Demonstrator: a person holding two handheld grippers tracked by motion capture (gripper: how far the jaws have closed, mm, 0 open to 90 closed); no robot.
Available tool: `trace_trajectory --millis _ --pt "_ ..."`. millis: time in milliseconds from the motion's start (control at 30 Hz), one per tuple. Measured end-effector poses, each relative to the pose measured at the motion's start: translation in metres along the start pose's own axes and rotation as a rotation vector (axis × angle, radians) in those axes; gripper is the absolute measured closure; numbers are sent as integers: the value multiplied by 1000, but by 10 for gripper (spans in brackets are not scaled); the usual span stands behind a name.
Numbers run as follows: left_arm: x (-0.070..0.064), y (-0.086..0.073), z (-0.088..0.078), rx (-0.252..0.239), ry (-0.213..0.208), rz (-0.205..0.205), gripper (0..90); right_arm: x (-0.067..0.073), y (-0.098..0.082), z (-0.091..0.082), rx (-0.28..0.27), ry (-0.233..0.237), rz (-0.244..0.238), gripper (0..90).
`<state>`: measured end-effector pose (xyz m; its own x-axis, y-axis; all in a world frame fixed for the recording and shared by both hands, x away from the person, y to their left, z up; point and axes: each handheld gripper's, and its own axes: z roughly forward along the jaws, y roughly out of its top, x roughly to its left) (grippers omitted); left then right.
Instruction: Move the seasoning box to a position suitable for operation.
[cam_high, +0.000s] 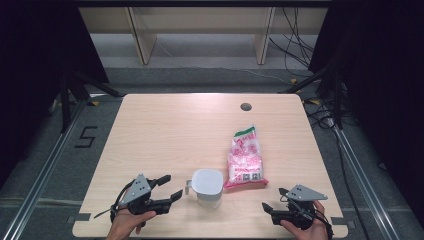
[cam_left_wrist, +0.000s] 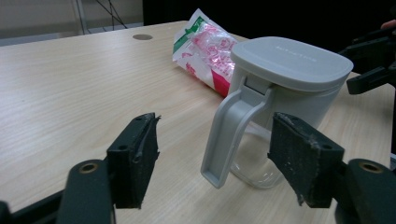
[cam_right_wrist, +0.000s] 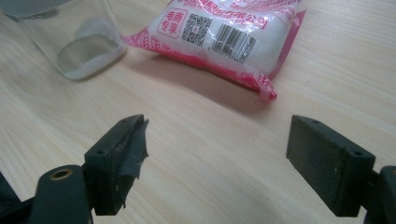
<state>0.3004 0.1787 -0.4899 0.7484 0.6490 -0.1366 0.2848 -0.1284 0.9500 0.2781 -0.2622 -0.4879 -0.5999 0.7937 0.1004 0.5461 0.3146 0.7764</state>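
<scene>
A clear jug with a grey lid (cam_high: 207, 186) (cam_left_wrist: 285, 88) and a grey side handle (cam_left_wrist: 229, 135) stands near the table's front edge; its base (cam_right_wrist: 86, 51) shows in the right gripper view. A pink and white sealed bag (cam_high: 245, 159) (cam_left_wrist: 203, 46) (cam_right_wrist: 224, 35) lies flat just behind and to the right of the jug. My left gripper (cam_high: 168, 187) (cam_left_wrist: 215, 163) is open, jaws level with the handle, which sits just beyond them, untouched. My right gripper (cam_high: 274, 199) (cam_right_wrist: 224, 163) is open over bare table, short of the bag's near corner.
The light wooden table (cam_high: 165, 130) has a dark cable hole (cam_high: 245, 106) at the back right. Black stands and cables line the floor on both sides, and a wooden frame stands behind the table. The other gripper (cam_left_wrist: 371, 65) shows at the right of the left gripper view.
</scene>
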Motion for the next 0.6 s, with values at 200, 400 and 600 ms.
trace_trajectory --millis 200,400,600 --pt "1 7 10 33 -53 43 391 0 0 0 2 -2 -9 210" --pt "3 9 24 54 -141 111 402 -2 0 2 3 2 -23 210" --pt "7 8 32 69 -184 114 415 -2 0 2 5 0 -18 210"
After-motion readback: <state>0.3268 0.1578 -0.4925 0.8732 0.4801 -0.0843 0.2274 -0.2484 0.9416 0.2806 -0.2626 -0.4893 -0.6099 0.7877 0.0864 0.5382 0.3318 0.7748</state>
